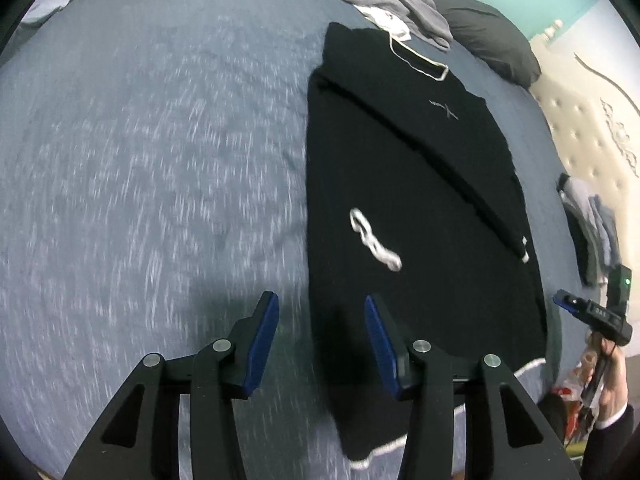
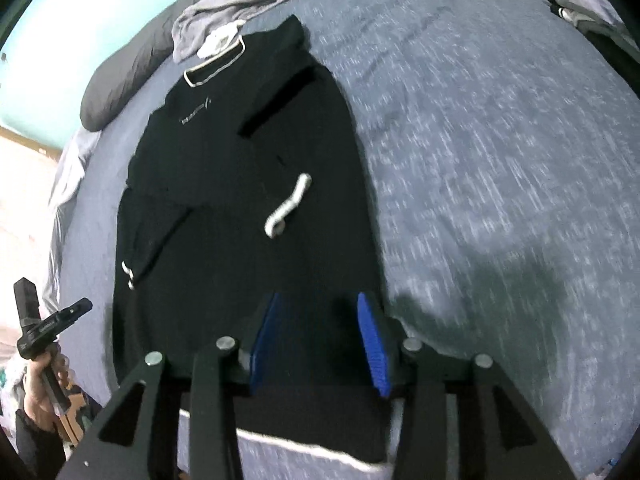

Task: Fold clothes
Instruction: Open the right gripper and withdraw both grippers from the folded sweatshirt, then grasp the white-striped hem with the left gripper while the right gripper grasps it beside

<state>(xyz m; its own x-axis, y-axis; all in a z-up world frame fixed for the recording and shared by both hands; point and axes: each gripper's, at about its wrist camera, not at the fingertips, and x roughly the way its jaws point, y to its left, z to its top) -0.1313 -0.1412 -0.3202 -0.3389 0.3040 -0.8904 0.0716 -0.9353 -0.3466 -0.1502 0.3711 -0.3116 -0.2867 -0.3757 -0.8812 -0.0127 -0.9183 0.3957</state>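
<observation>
- Left claw (image 1: 318, 344): pads parted to a middling gap, nothing between them. It hangs over the near left edge of the black T-shirt (image 1: 420, 208), one pad above bare bedspread (image 1: 152, 168), the other above the shirt's edge.
- Right claw (image 2: 316, 340): pads likewise apart and empty, above the shirt's hem end, just inside its right edge. No cloth is pinched.
- T-shirt lies flat on the bed, hem (image 2: 304, 446) nearest, collar (image 2: 216, 66) farthest. Both sides look already folded inward: a sleeve cuff (image 2: 286, 208) rests on the mid-body, and a second trimmed cuff (image 2: 128, 270) sits toward the left edge.
- Judged step: side folds done, both claws free of the cloth; the lengthwise fold is not yet made.
- Next move likely calls for both claws to drop onto the hem corners, pinch all layers, and carry the hem up toward the collar. Risk: the tucked sleeves slide out if only the top layer is caught.
- Beyond the collar: a grey garment (image 2: 236, 4) touching the shirt's neck, then a dark pillow (image 1: 492, 36).
- Far side of the shirt from the left camera: more clothes (image 1: 588, 224) near the bed's edge.
</observation>
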